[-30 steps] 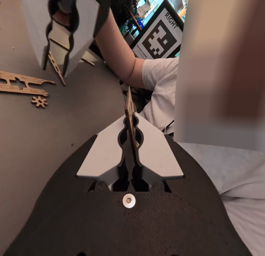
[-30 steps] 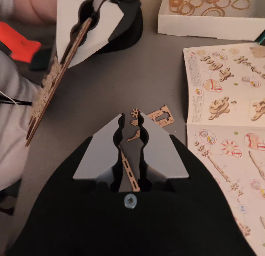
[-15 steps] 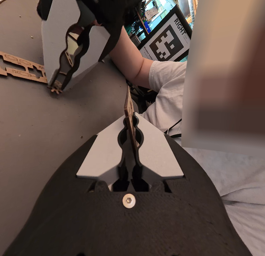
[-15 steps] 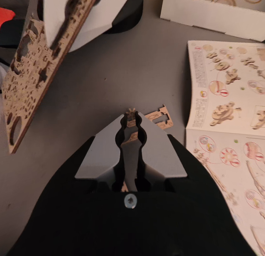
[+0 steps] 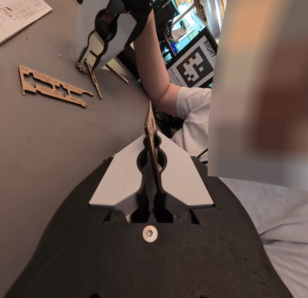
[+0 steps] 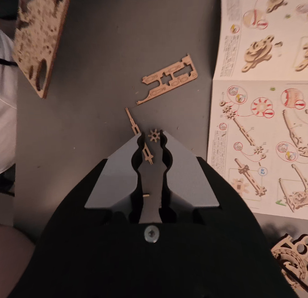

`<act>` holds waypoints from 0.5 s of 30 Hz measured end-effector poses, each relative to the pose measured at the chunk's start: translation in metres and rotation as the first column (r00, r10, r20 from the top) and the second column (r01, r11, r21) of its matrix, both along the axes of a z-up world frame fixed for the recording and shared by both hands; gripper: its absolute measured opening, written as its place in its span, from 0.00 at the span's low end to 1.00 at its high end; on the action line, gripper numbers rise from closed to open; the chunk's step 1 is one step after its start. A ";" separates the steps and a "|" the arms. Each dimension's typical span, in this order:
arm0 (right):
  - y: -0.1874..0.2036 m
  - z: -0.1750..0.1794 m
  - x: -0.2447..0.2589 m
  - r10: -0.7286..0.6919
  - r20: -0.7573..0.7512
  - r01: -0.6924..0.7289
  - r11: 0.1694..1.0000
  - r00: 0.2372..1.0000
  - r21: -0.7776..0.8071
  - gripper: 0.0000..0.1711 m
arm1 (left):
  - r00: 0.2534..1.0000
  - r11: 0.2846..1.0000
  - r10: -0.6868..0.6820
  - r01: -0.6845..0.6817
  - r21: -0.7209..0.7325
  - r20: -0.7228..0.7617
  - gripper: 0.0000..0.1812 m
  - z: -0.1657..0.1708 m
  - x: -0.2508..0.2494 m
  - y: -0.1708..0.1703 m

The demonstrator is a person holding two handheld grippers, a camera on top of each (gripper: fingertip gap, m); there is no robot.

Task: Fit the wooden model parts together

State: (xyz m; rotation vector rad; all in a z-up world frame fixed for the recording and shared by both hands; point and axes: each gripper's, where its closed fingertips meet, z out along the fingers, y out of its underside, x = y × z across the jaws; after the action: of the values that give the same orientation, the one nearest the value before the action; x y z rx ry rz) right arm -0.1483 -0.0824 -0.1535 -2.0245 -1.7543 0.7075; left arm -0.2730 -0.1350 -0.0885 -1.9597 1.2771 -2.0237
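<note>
Currently the left gripper (image 5: 150, 136) is holding the wooden parts sheet (image 5: 150, 121) edge-on, jaws clamped on it, off the counter (image 5: 58, 139) edge. The right gripper (image 6: 150, 134), jaws apart, is hovering low over the small gear (image 6: 154, 135), which is lying flat between the tips. Just left, the slotted axle strip (image 6: 139, 136) is lying with its long axis running away from the camera, tilted slightly left. Judged step: picking the gear. Next, closing squarely on its teeth without nudging the strip.
</note>
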 end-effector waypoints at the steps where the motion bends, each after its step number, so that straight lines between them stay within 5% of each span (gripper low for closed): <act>1: 0.003 0.007 0.000 -0.015 -0.035 0.015 1.000 0.999 0.012 0.09 | 1.000 1.000 0.004 -0.004 0.000 0.003 0.01 0.001 0.000 0.001; 11: 0.063 0.060 0.015 -0.189 -0.297 0.271 0.925 0.936 0.267 0.07 | 1.000 1.000 0.008 -0.008 0.012 0.027 0.01 0.006 -0.003 0.003; 15: 0.089 0.109 0.023 -0.250 -0.536 0.474 0.816 0.806 0.331 0.07 | 1.000 1.000 0.016 -0.016 0.001 0.024 0.01 0.004 -0.003 0.005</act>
State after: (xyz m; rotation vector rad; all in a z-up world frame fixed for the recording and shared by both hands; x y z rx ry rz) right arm -0.1257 0.0069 -0.0446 -1.6221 -1.0626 0.5353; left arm -0.2759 -0.1297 -0.0841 -1.9321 1.2531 -2.0322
